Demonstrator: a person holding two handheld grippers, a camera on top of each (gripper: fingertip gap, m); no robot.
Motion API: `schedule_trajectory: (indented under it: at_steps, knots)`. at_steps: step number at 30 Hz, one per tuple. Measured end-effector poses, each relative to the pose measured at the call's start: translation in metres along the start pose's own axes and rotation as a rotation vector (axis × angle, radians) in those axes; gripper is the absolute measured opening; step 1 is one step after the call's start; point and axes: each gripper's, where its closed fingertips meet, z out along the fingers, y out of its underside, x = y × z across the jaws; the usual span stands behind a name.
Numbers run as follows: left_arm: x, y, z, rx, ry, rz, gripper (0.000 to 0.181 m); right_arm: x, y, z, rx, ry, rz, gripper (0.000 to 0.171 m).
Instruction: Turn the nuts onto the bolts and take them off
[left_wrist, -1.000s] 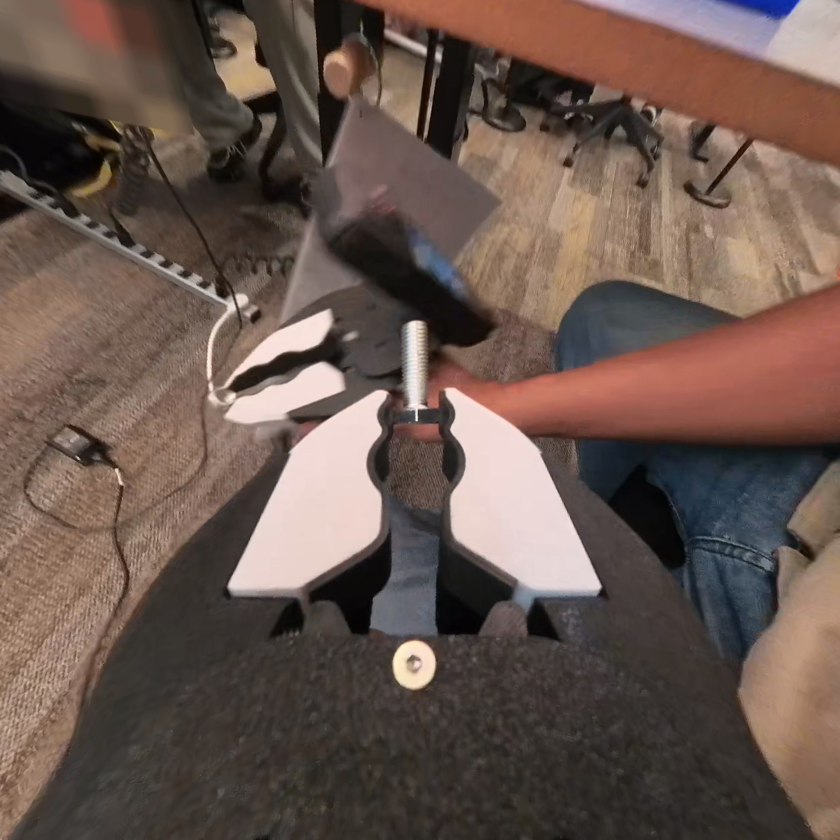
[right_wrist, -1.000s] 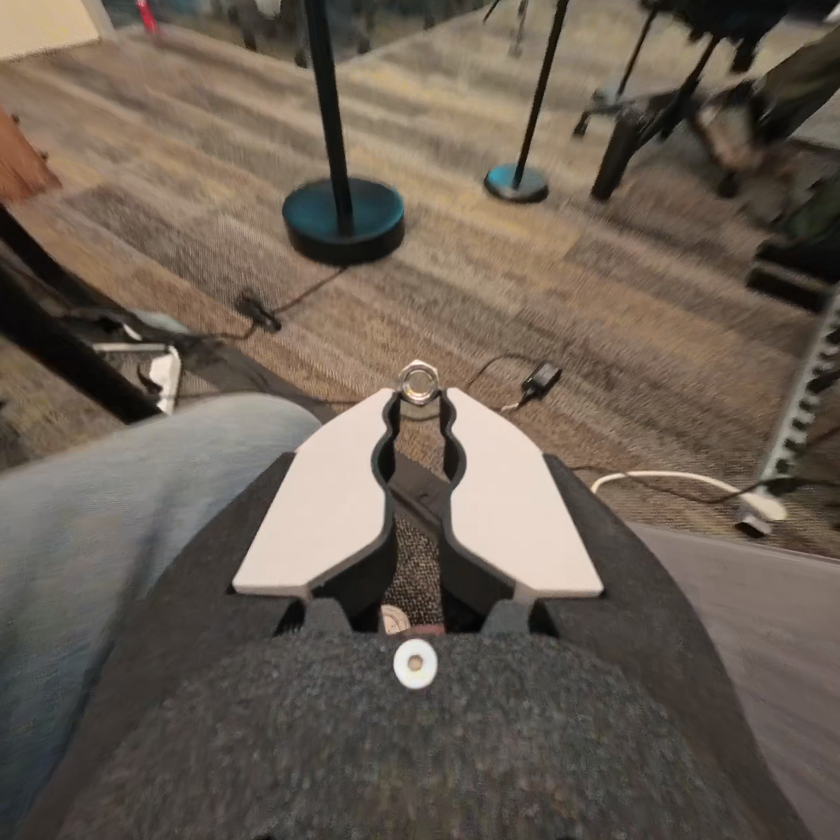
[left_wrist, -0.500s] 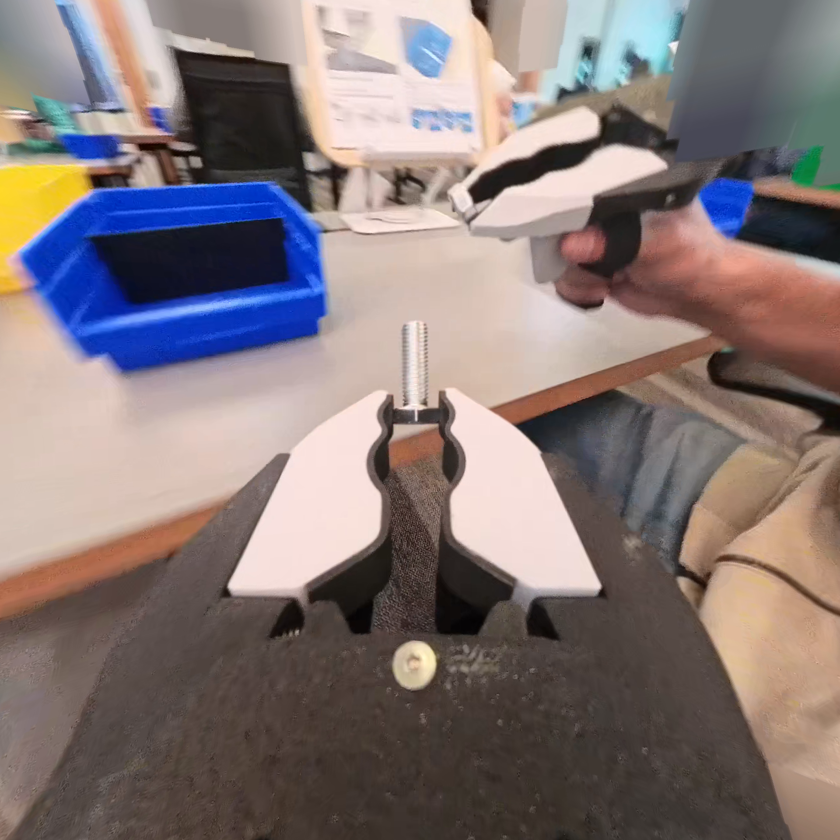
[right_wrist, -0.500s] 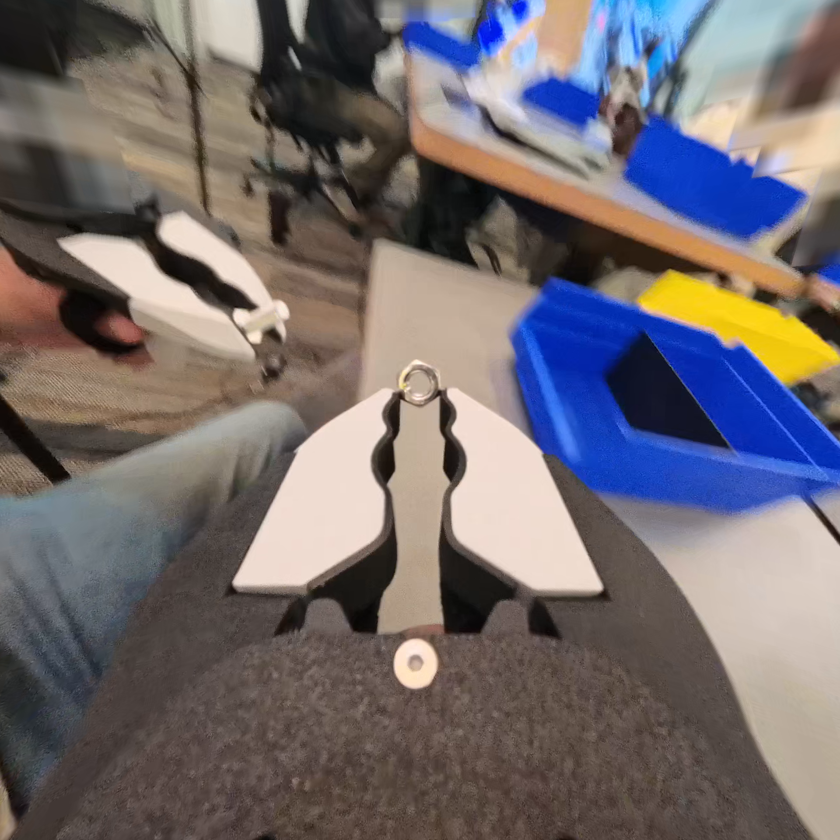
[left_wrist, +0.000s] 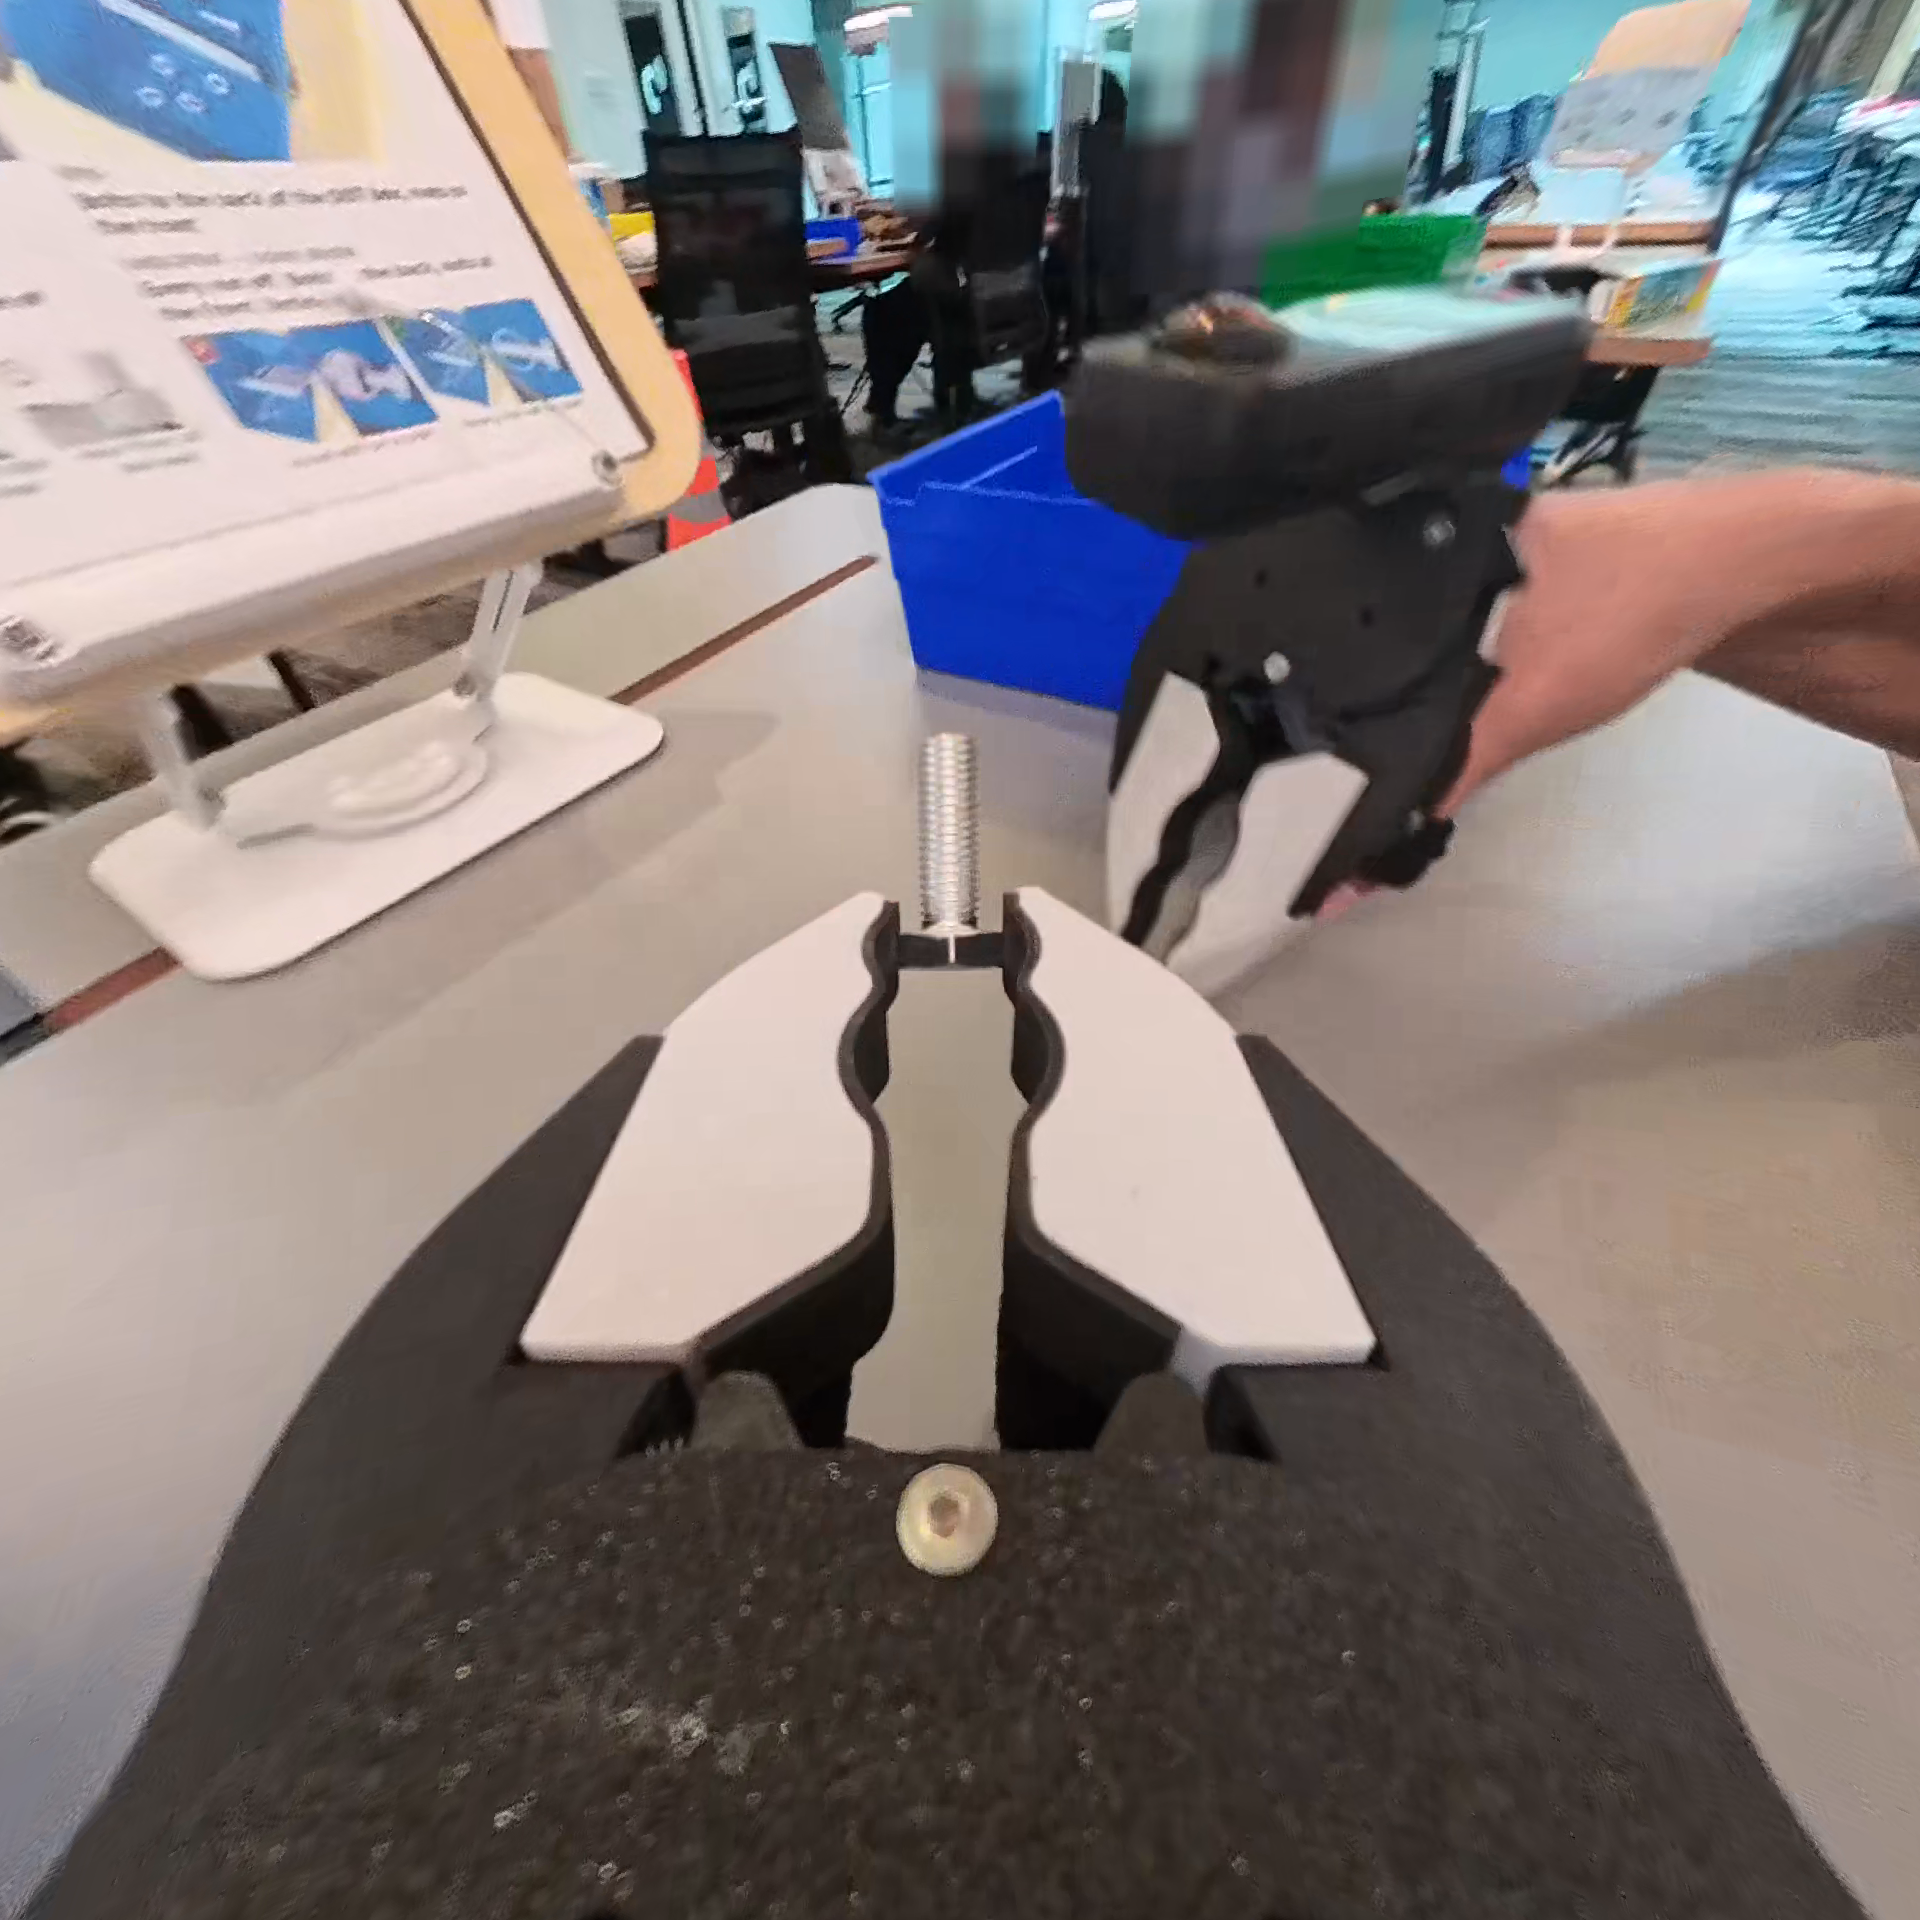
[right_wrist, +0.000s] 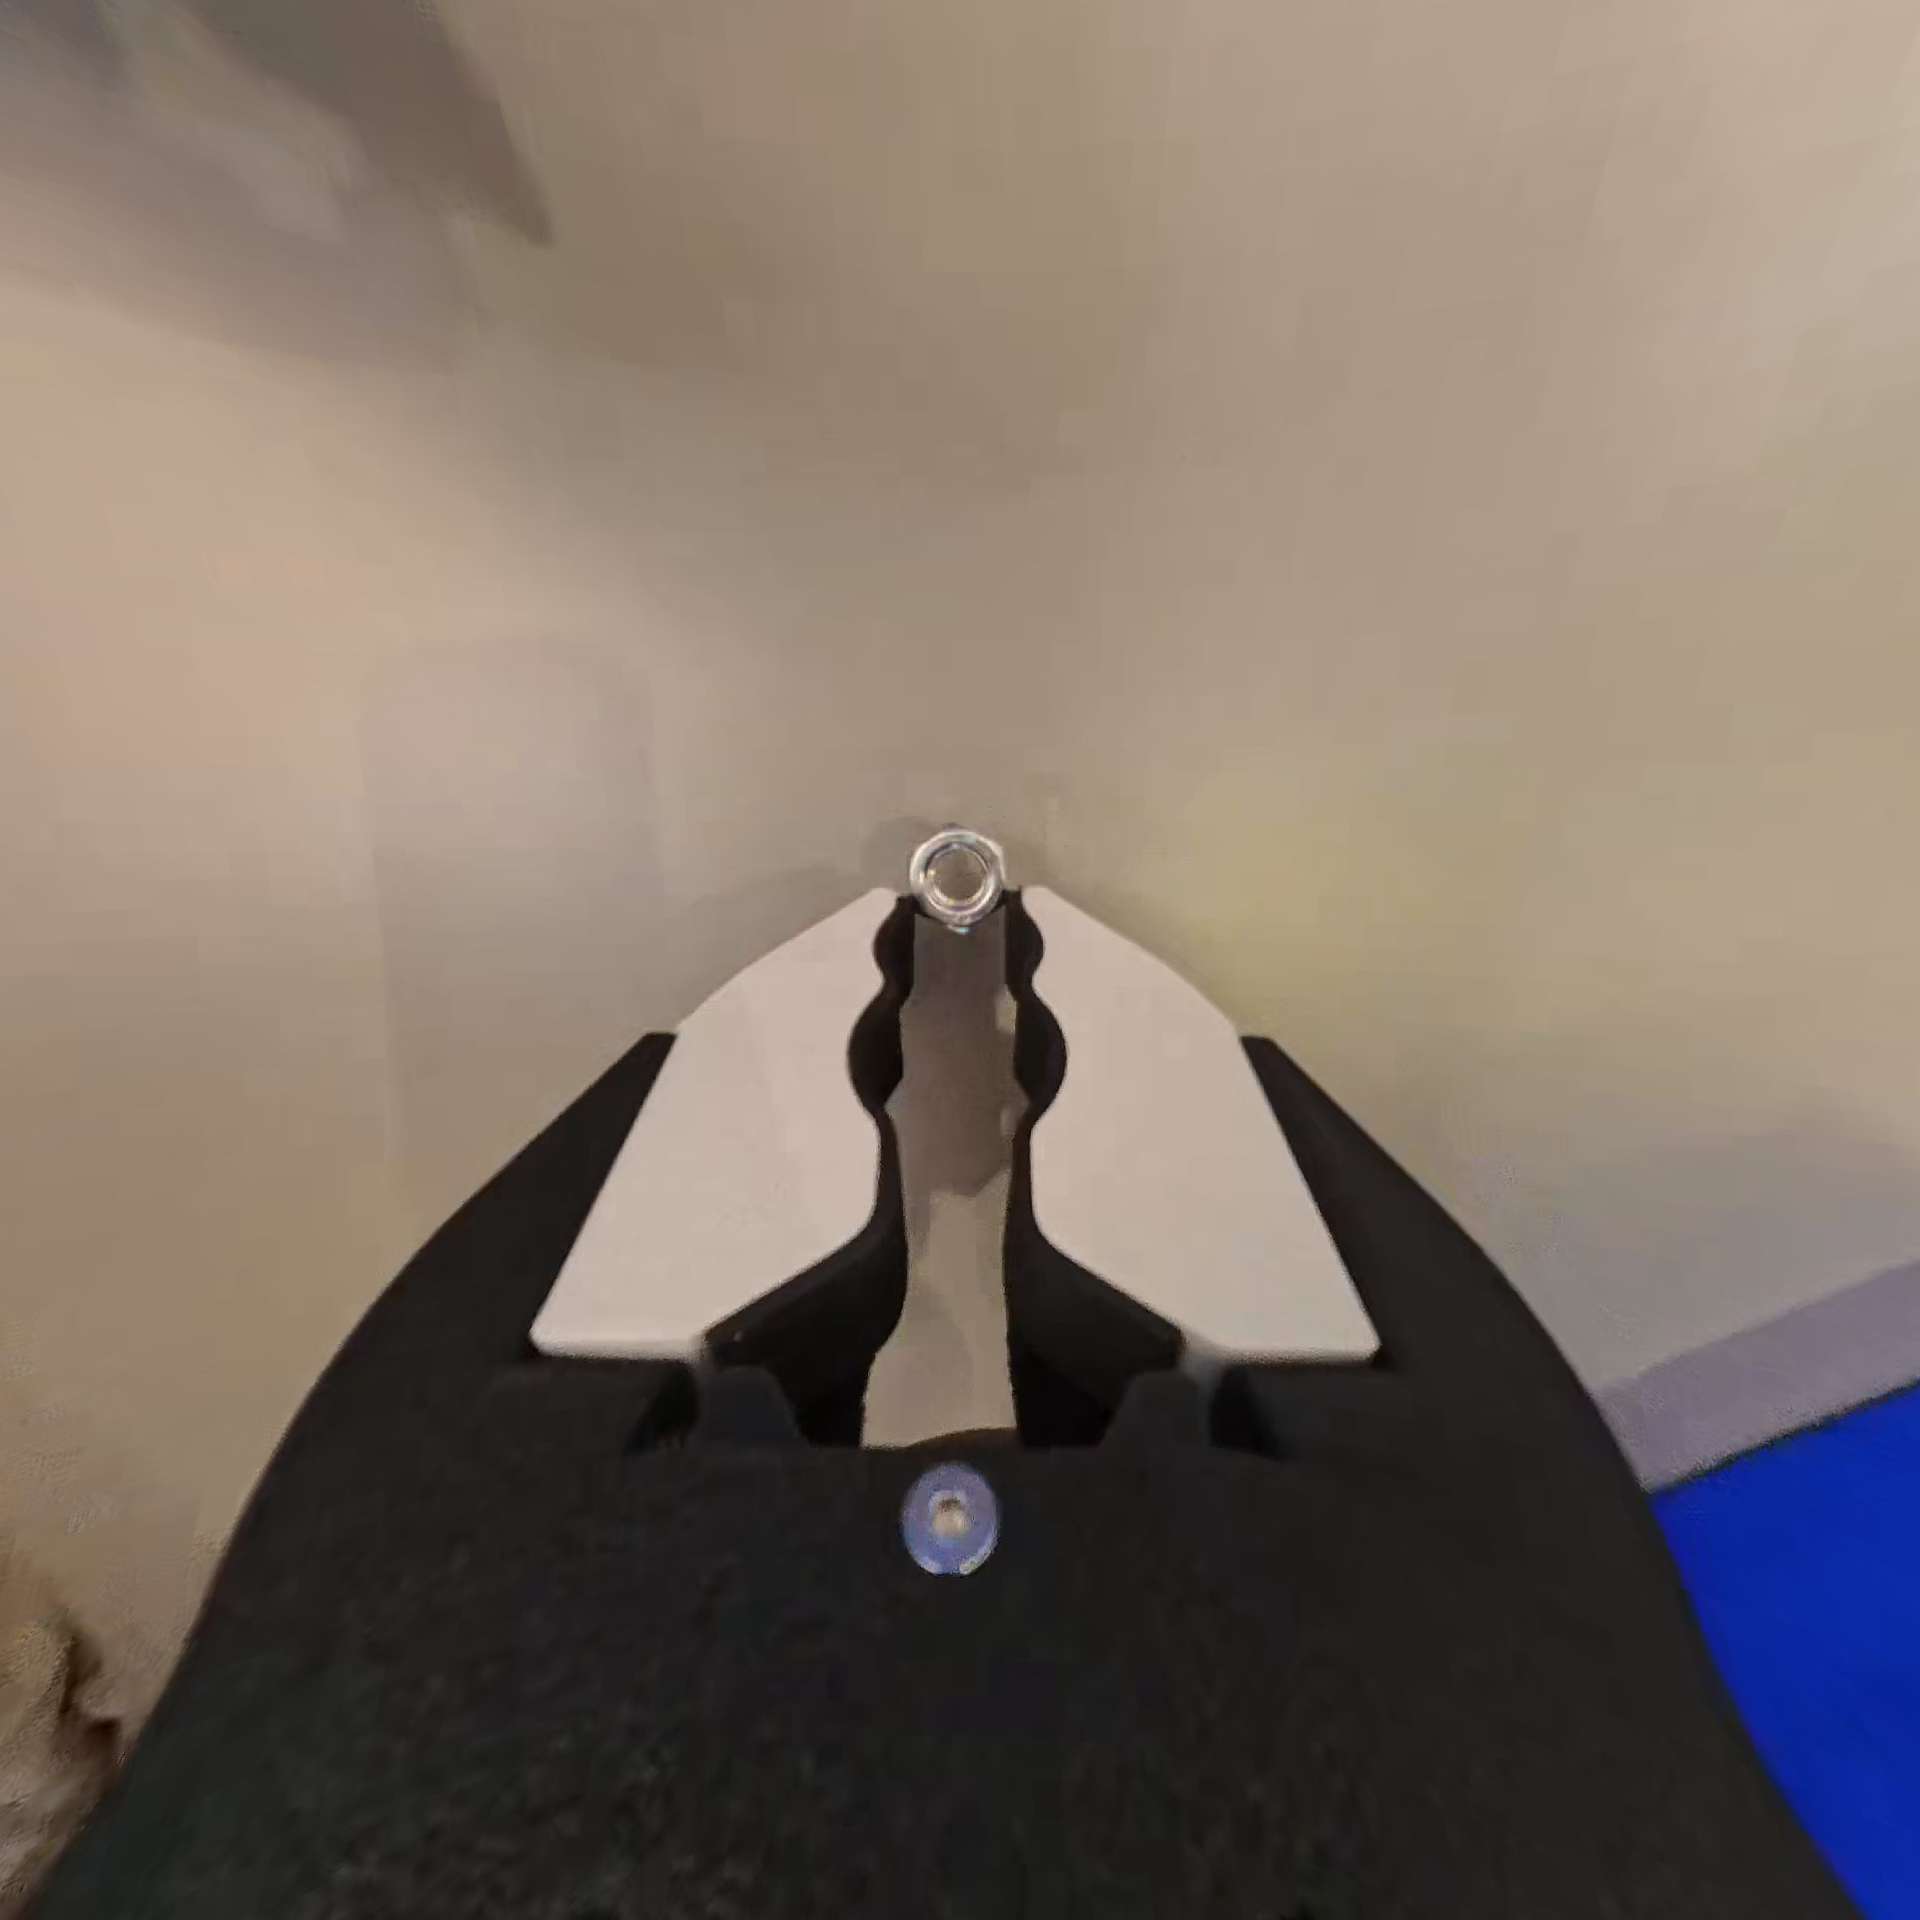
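Left gripper (left_wrist: 951, 940) clenched on the head of the bolt (left_wrist: 947, 821), threaded shank standing clear beyond the jaws, over the grey desk (left_wrist: 1558, 1143). Right gripper (right_wrist: 956, 914) clenched on the nut (right_wrist: 955, 871) at the very tips, bore facing the camera, desk surface close behind and a blue bin (right_wrist: 1808, 1558) at the lower right edge. In the left wrist view, right gripper (left_wrist: 1205, 914) tilted down toward the desk, just right of the bolt and apart from it.

Step in hand, by judgement: bringing nut to bolt tip for starting the thread. Best done by lining the bore up squarely with the shank's end before any turning, pressing lightly, easing the first turn to avoid cross-threading. Shallow grip on the nut, so likely to slip under side force.

Bolt's long axis along the left jaws, tip pointing forward, away from the camera, head rearward. Nut's axis across its own jaws, not yet in line with the bolt.
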Motion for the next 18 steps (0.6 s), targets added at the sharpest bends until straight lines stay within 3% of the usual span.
schedule_trajectory:
  at_steps: [5,8,13,18]
  knots:
    - [-0.032,-0.007,0.043,0.074,0.034,-0.01,0.018,0.014,0.019,0.005,-0.019,0.03,0.081,0.017]
    - [-0.038,-0.008,0.038,0.13,0.027,-0.063,0.018,0.011,0.021,0.005,0.042,0.029,0.125,0.018]
    - [-0.024,-0.002,0.026,0.15,0.028,-0.02,0.018,0.007,0.029,0.001,0.134,0.17,0.245,0.053]
    - [-0.01,-0.002,0.028,0.155,0.057,-0.007,0.018,0.005,0.02,0.001,0.284,0.177,0.501,0.048]
